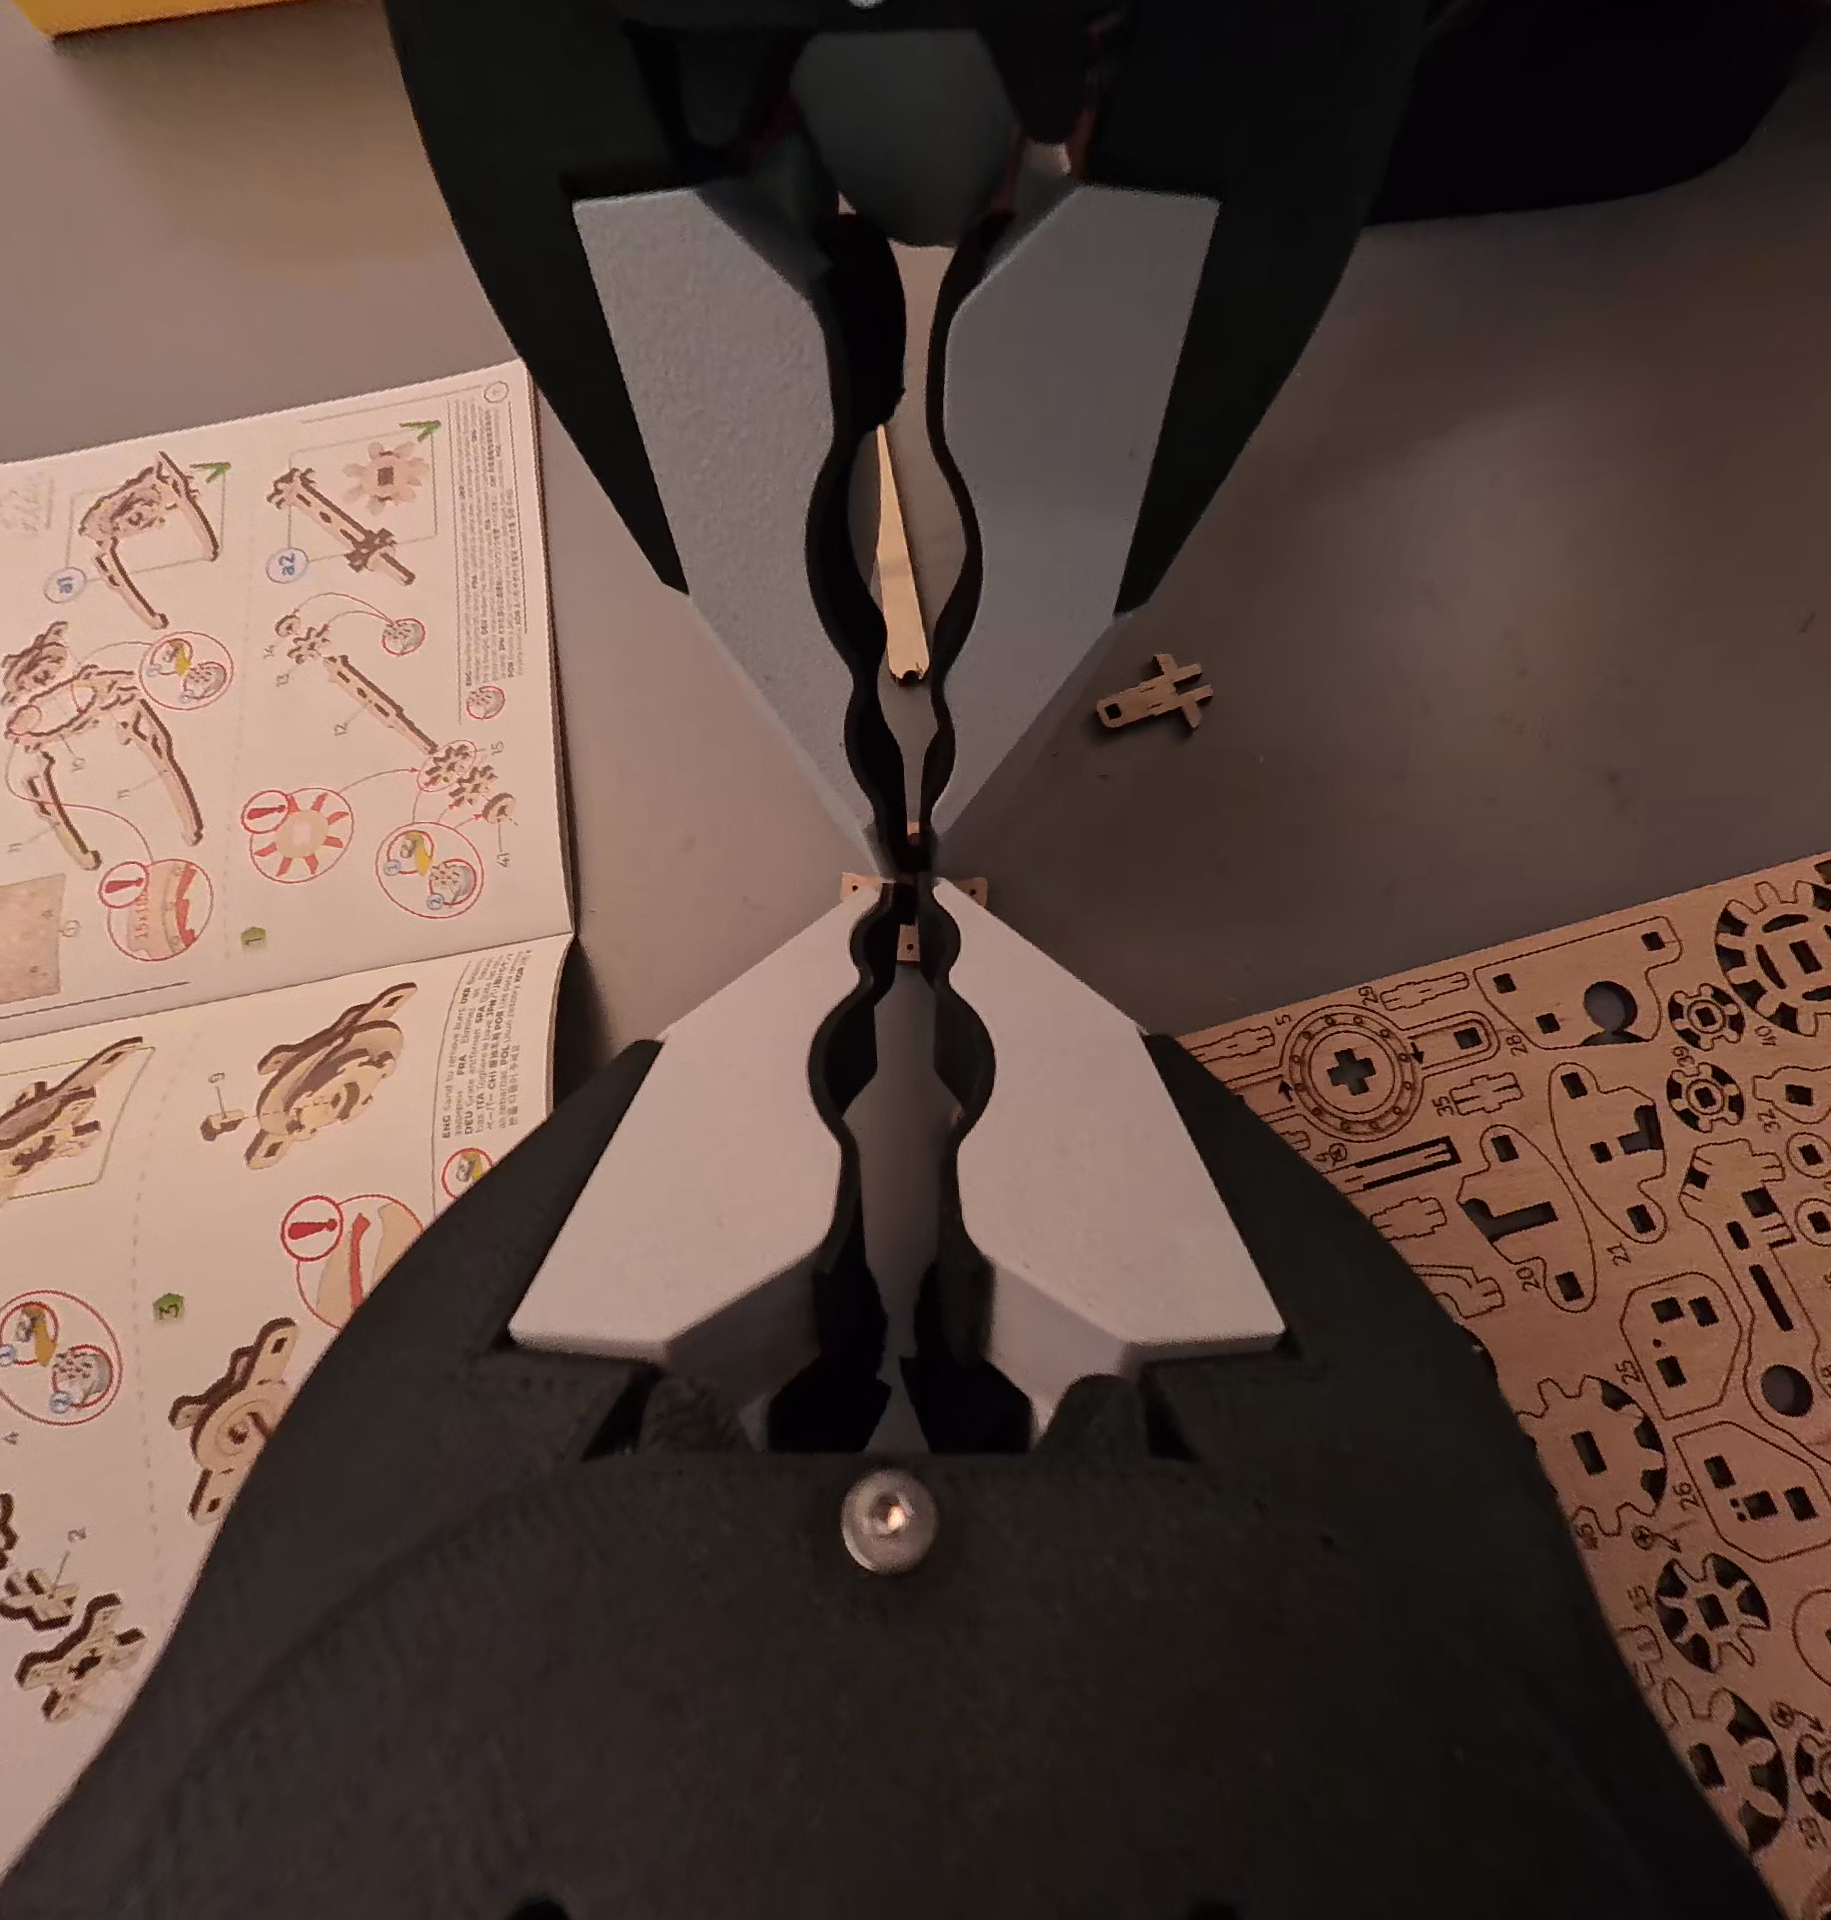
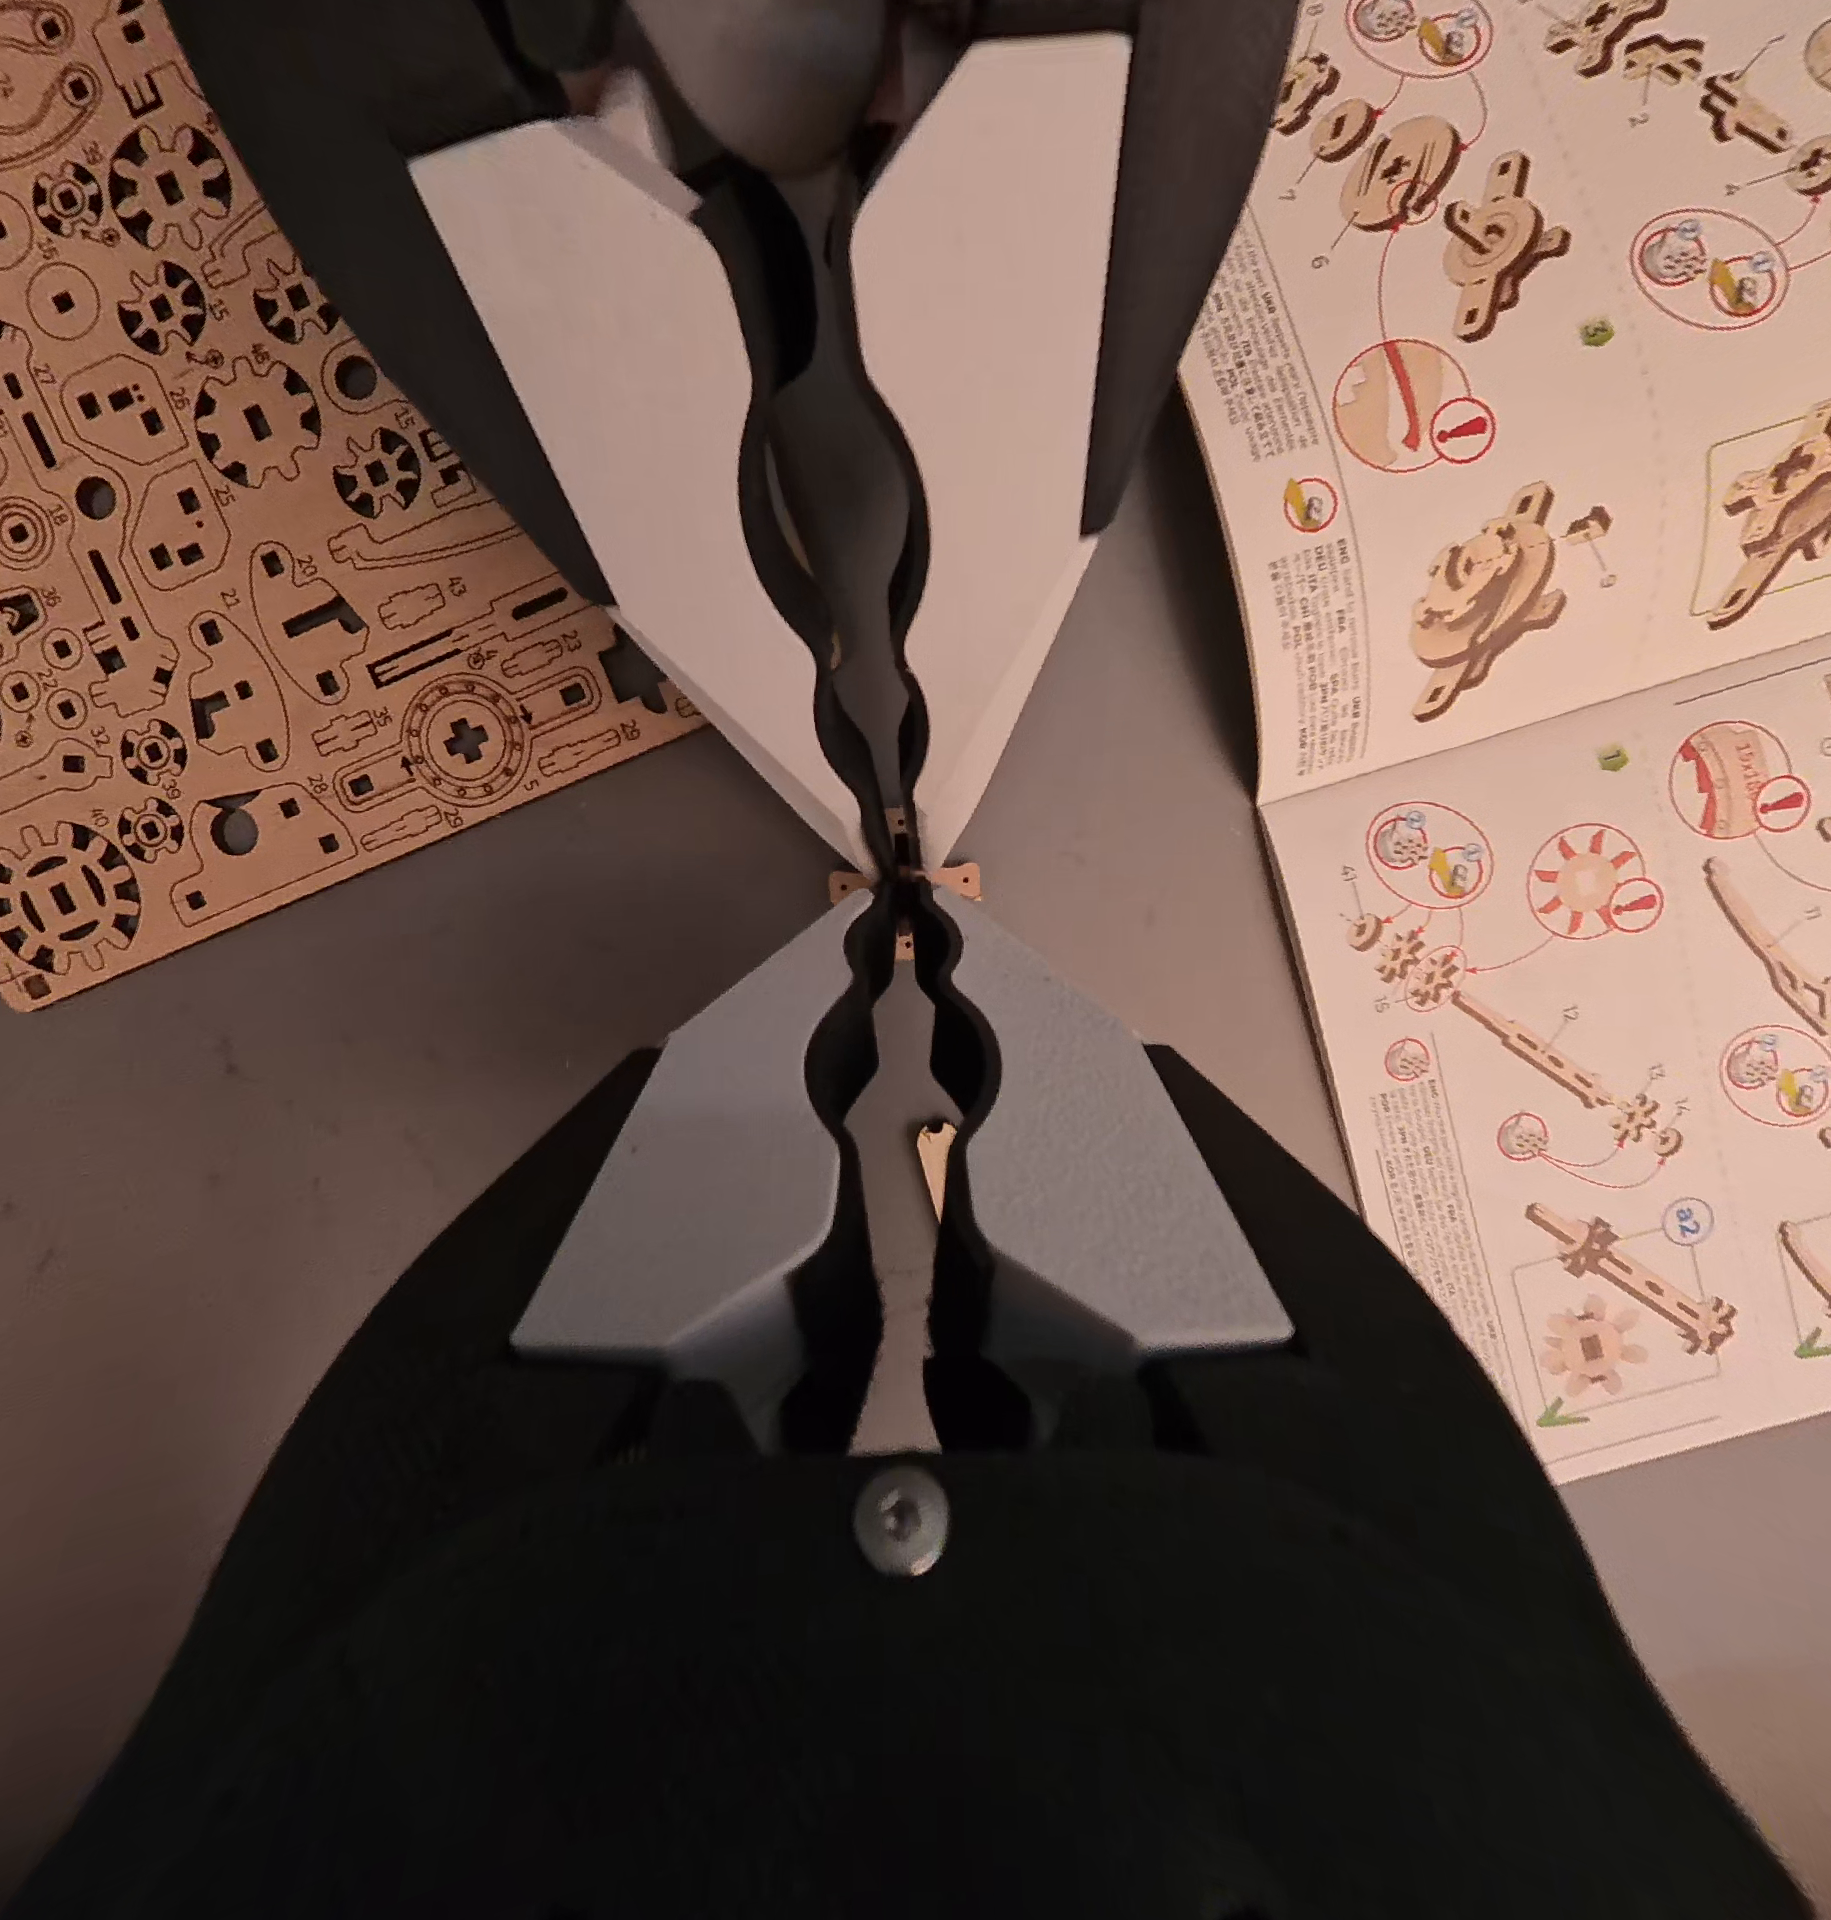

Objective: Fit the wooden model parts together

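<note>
A matte grey tabletop (image 1: 1513, 468) carries an unfolded instruction leaflet (image 1: 256, 727) of drawings with small multilingual print, a laser-cut plywood parts sheet (image 1: 1576, 1299) engraved with part numbers, a loose cross-shaped wooden piece (image 1: 1155, 696), and a yellow corner (image 1: 111, 16) at the far left edge. The left gripper (image 1: 906, 914) and the right gripper (image 2: 903, 906) meet tip to tip above the table, each with its wavy dark pads drawn together on a small wooden part (image 1: 906, 940). A cross-piece of that part (image 2: 961, 883) protrudes on both sides at the junction, and a thin wooden strip (image 1: 903, 582) lies on the table beneath the right gripper.
</note>
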`<state>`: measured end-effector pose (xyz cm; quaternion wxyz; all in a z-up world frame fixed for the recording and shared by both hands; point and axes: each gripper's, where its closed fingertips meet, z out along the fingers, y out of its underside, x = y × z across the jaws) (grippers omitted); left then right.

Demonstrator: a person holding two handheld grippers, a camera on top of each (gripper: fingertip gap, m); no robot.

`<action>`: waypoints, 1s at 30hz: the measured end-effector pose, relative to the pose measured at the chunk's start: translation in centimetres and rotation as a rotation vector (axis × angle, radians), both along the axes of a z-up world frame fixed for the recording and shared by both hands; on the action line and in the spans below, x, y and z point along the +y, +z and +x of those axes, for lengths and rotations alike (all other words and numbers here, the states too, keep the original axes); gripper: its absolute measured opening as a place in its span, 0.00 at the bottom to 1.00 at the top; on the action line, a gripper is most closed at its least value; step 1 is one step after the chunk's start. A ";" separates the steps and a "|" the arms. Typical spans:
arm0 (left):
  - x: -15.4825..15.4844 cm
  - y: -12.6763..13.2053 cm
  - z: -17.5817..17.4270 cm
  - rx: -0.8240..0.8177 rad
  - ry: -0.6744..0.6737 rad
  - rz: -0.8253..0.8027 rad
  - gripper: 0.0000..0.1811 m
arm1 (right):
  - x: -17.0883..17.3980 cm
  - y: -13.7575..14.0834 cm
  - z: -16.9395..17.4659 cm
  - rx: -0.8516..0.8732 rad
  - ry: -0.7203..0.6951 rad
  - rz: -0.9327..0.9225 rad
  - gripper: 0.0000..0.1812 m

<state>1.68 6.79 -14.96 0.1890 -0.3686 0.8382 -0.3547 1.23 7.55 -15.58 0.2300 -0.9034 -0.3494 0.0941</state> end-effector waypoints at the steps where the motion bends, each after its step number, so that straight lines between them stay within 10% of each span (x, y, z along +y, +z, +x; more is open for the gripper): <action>1: 0.1 0.0 -0.1 0.000 0.000 0.002 0.01 | 0.0 0.0 0.0 0.003 -0.004 -0.002 0.01; 30: 0.1 0.0 0.0 -0.019 -0.014 -0.004 0.00 | -0.2 -0.2 0.1 -0.035 0.014 -0.129 0.01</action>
